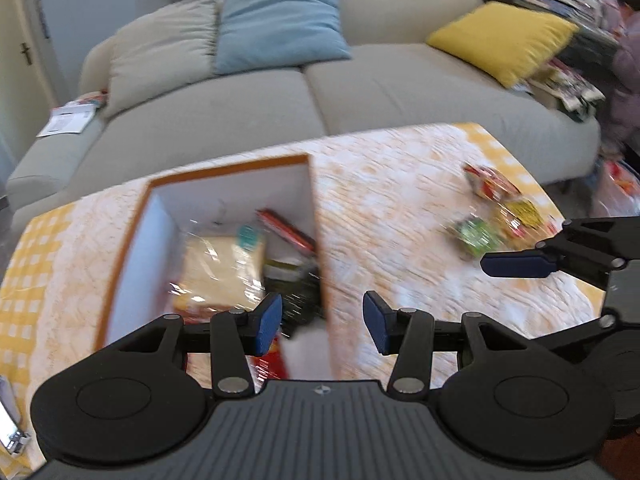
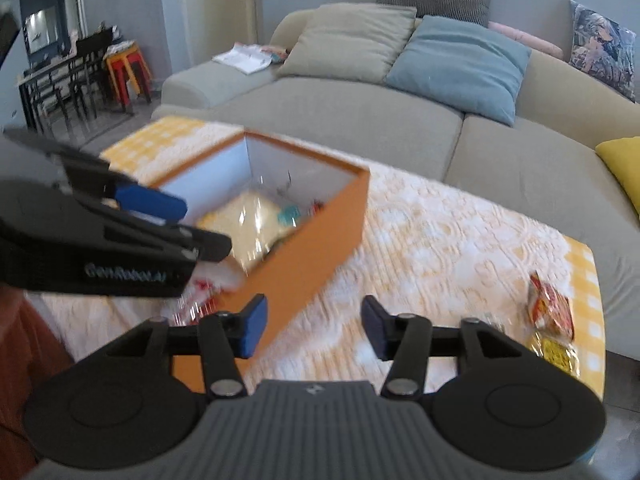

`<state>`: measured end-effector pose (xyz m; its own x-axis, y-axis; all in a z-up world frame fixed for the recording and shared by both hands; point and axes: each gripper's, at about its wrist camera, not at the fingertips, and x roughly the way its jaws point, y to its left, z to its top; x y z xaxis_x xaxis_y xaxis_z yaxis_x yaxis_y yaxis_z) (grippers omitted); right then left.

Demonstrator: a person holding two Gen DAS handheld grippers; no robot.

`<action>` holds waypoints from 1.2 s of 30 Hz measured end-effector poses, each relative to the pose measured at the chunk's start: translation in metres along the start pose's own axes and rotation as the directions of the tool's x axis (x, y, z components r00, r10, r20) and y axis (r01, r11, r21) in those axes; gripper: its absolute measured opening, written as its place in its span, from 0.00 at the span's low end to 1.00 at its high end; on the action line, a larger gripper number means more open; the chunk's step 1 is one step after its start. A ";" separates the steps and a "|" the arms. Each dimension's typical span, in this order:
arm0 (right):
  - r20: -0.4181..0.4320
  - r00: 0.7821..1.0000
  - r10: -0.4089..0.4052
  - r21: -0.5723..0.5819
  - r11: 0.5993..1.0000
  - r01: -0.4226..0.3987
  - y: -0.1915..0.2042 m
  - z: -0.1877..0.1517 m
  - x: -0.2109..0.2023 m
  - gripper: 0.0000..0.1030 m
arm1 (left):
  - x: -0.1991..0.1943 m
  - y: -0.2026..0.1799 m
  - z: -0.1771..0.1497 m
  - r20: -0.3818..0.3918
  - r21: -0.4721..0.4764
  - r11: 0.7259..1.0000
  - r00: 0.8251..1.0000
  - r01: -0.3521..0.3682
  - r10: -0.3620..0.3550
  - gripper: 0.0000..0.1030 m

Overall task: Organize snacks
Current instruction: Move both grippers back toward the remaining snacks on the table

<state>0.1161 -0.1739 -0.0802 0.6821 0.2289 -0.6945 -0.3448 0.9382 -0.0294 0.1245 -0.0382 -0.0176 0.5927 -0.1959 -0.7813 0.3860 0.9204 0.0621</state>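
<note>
An orange box (image 1: 132, 236) with white inner walls stands on the table and holds several snack packets, the largest a clear yellow bag (image 1: 218, 270). My left gripper (image 1: 322, 326) hangs open over the box's right wall with nothing between its fingers. My right gripper (image 2: 314, 328) is open and empty above the cloth, just right of the orange box (image 2: 316, 240). A red packet (image 1: 490, 182), a yellow one (image 1: 520, 212) and a green one (image 1: 476, 236) lie loose at the table's right end. The red packet (image 2: 550, 308) and yellow packet (image 2: 558, 354) also show in the right wrist view.
A yellow and white patterned cloth (image 1: 400, 208) covers the table. A grey sofa (image 2: 360, 120) with beige, blue and yellow cushions runs along the far side. A person (image 1: 626, 60) sits at the far right by a cluttered surface. Stools and chairs (image 2: 124, 72) stand far left.
</note>
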 end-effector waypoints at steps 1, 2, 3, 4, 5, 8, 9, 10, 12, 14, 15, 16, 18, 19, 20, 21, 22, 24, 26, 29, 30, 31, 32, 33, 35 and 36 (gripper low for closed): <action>-0.017 1.000 -0.003 -0.004 1.000 0.002 -0.004 -0.008 0.000 0.58 | 0.002 -0.006 -0.001 -0.010 0.008 1.000 1.000 0.012 -0.012 0.54; -0.036 0.999 -0.004 -0.001 1.000 0.004 -0.009 -0.015 -0.001 0.58 | 0.003 -0.011 -0.002 -0.018 0.015 1.000 1.000 0.022 -0.022 0.54; -0.054 0.999 -0.005 0.004 1.000 0.005 -0.014 -0.022 -0.001 0.58 | 0.004 -0.017 -0.003 -0.025 0.023 0.999 0.999 0.030 -0.030 0.54; -0.080 0.997 -0.006 0.014 1.000 0.007 -0.020 -0.029 0.000 0.59 | 0.006 -0.022 -0.004 -0.032 0.031 0.999 0.999 0.041 -0.040 0.54; -0.103 0.995 -0.009 0.026 1.000 0.012 -0.025 -0.036 0.000 0.59 | 0.007 -0.025 -0.005 -0.039 0.037 0.998 0.998 0.052 -0.051 0.54; -0.192 0.980 -0.042 0.069 0.996 0.057 -0.044 -0.054 0.005 0.59 | 0.013 -0.042 -0.008 -0.062 0.063 0.995 0.995 0.079 -0.075 0.54; -0.212 0.976 -0.057 0.080 0.994 0.076 -0.049 -0.059 0.005 0.59 | 0.015 -0.047 -0.008 -0.070 0.073 0.994 0.994 0.085 -0.080 0.54; -0.232 0.970 -0.073 0.091 0.991 0.096 -0.055 -0.063 0.007 0.59 | 0.018 -0.052 -0.007 -0.079 0.083 0.992 0.993 0.094 -0.087 0.54; -0.264 0.959 -0.101 0.116 0.984 0.135 -0.070 -0.069 0.008 0.59 | 0.025 -0.061 -0.005 -0.100 0.096 0.988 0.989 0.122 -0.112 0.55; -0.275 0.954 -0.122 0.152 0.974 0.169 -0.087 -0.073 0.005 0.59 | 0.031 -0.069 -0.003 -0.115 0.103 0.985 0.985 0.138 -0.126 0.56; -0.278 0.952 -0.132 0.188 0.964 0.188 -0.099 -0.074 0.003 0.59 | 0.035 -0.073 -0.001 -0.124 0.106 0.984 0.983 0.146 -0.132 0.57; -0.283 0.950 -0.136 0.228 0.952 0.204 -0.109 -0.076 0.003 0.59 | 0.039 -0.076 0.001 -0.131 0.109 0.982 0.982 0.152 -0.138 0.58; -0.294 0.946 -0.138 0.329 0.914 0.236 -0.134 -0.079 0.001 0.59 | 0.046 -0.083 0.005 -0.142 0.119 0.980 0.980 0.160 -0.143 0.58; -0.292 0.946 -0.143 0.378 0.891 0.251 -0.147 -0.081 -0.001 0.59 | 0.050 -0.086 0.007 -0.148 0.130 0.978 0.979 0.160 -0.140 0.58; -0.292 0.945 -0.148 0.410 0.873 0.263 -0.157 -0.083 -0.001 0.59 | 0.055 -0.090 0.009 -0.158 0.143 0.977 0.978 0.157 -0.134 0.58; -0.296 0.942 -0.159 0.442 0.852 0.282 -0.166 -0.085 -0.001 0.59 | 0.059 -0.093 0.012 -0.168 0.151 0.976 0.977 0.155 -0.129 0.58; -0.302 0.938 -0.172 0.465 0.832 0.302 -0.174 -0.086 0.001 0.59 | 0.064 -0.097 0.014 -0.178 0.156 0.975 0.976 0.157 -0.128 0.58; -0.310 0.931 -0.190 0.507 0.795 0.331 -0.186 -0.089 0.005 0.59 | 0.073 -0.101 0.019 -0.197 0.155 0.974 0.971 0.164 -0.133 0.58; -0.311 0.935 -0.170 0.556 0.765 0.325 -0.196 -0.093 0.013 0.59 | 0.081 -0.106 0.024 -0.202 0.164 0.973 0.971 0.162 -0.128 0.58; -0.323 0.934 -0.150 0.586 0.744 0.322 -0.206 -0.096 0.023 0.59 | 0.094 -0.117 0.031 -0.198 0.198 0.972 0.976 0.128 -0.089 0.58; -0.325 0.934 -0.146 0.596 0.736 0.322 -0.210 -0.097 0.026 0.59 | 0.098 -0.120 0.034 -0.203 0.202 0.971 0.975 0.129 -0.088 0.58; -0.323 0.936 -0.142 0.609 0.726 0.321 -0.214 -0.097 0.028 0.59 | 0.102 -0.122 0.036 -0.208 0.204 0.970 0.974 0.133 -0.090 0.58; -0.323 0.936 -0.139 0.620 0.716 0.320 -0.219 -0.099 0.031 0.59 | 0.106 -0.125 0.039 -0.212 0.204 0.969 0.973 0.136 -0.092 0.58; -0.324 0.936 -0.139 0.628 0.708 0.323 -0.224 -0.099 0.032 0.59 | 0.110 -0.126 0.041 -0.214 0.205 0.969 0.972 0.137 -0.092 0.58; -0.321 0.938 -0.133 0.646 0.694 0.319 -0.234 -0.099 0.036 0.58 | 0.117 -0.129 0.046 -0.213 0.209 0.968 0.972 0.140 -0.094 0.58; -0.313 0.942 -0.123 0.659 0.687 0.308 -0.239 -0.100 0.037 0.58 | 0.121 -0.131 0.048 -0.209 0.209 0.967 0.973 0.144 -0.100 0.58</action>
<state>0.1591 -0.4153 -0.1702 0.4829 0.0191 -0.8755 0.3983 0.8856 0.2390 0.1792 -0.1990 -0.0901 0.3901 -0.2113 -0.8962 0.6065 0.7913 0.0774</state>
